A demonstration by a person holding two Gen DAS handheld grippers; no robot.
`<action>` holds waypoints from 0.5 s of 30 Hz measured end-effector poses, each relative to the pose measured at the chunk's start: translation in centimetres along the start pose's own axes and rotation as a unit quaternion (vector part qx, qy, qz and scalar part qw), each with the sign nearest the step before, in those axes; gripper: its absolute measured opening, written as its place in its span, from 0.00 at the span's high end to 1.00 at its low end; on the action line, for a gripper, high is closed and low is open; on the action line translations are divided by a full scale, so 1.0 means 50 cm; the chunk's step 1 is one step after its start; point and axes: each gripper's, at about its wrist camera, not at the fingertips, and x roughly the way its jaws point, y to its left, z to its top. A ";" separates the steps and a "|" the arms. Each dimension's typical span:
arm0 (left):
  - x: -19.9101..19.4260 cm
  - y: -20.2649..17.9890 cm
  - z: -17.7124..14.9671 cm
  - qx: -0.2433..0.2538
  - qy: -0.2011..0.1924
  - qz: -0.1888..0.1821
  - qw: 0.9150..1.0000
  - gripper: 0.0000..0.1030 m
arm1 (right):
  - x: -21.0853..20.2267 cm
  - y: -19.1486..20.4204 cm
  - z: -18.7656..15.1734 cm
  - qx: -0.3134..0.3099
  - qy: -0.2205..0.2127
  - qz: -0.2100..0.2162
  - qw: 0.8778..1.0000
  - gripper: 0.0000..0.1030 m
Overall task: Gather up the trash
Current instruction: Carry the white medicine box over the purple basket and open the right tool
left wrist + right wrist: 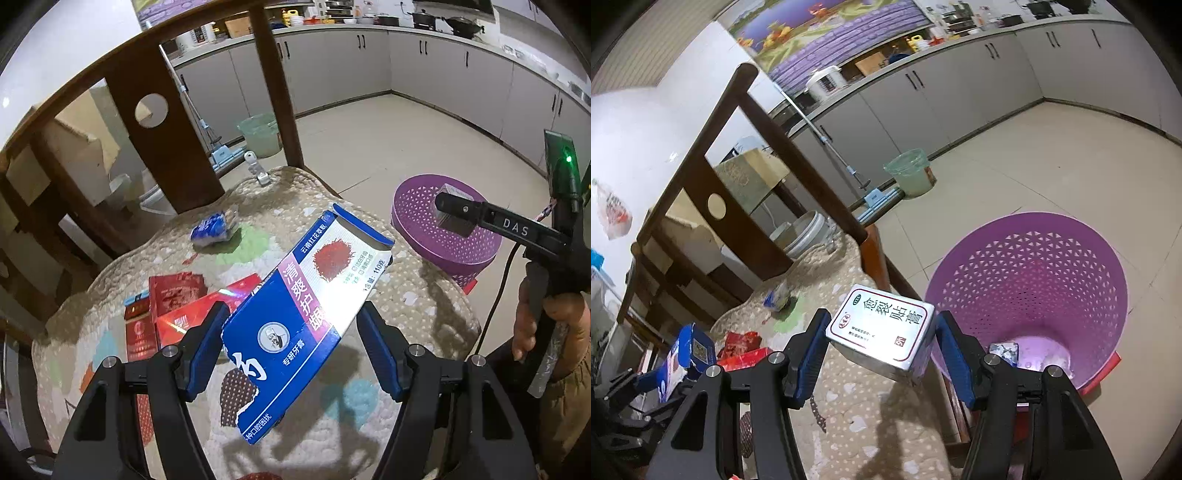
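My left gripper [295, 345] is shut on a blue and white toothpaste box [306, 314] and holds it above the chair's padded seat cushion [424, 306]. My right gripper [882, 349] is shut on a silver plaster box [882, 328], held beside the rim of the purple perforated basket [1034, 280] on the floor. The right gripper and its silver box also show in the left wrist view [452, 214], over the basket [443, 240]. Red wrappers and a red packet [173, 310] and a crumpled blue wrapper [212, 229] lie on the cushion. A small piece of trash [1004, 352] lies in the basket.
The wooden chair back [162, 140] rises behind the cushion. A mop [221, 151] and a pale green bucket [260, 133] stand on the tiled floor by the grey cabinets [443, 66]. A small metal clip [258, 170] sits at the cushion's far edge.
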 end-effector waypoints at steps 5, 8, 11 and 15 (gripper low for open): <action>0.016 -0.023 0.012 0.016 0.005 0.001 1.000 0.32 | -0.006 -0.011 0.002 0.005 -0.004 -0.003 1.000 0.39; 0.024 -0.036 0.020 0.023 0.009 0.001 1.000 0.32 | -0.009 -0.020 0.003 0.009 -0.006 -0.005 1.000 0.39; 0.032 -0.048 0.031 0.027 0.013 -0.003 1.000 0.32 | -0.014 -0.036 0.006 0.017 -0.009 -0.007 1.000 0.39; 0.043 -0.067 0.046 0.039 0.012 -0.009 0.999 0.32 | -0.016 -0.061 0.009 0.034 -0.013 -0.011 0.999 0.39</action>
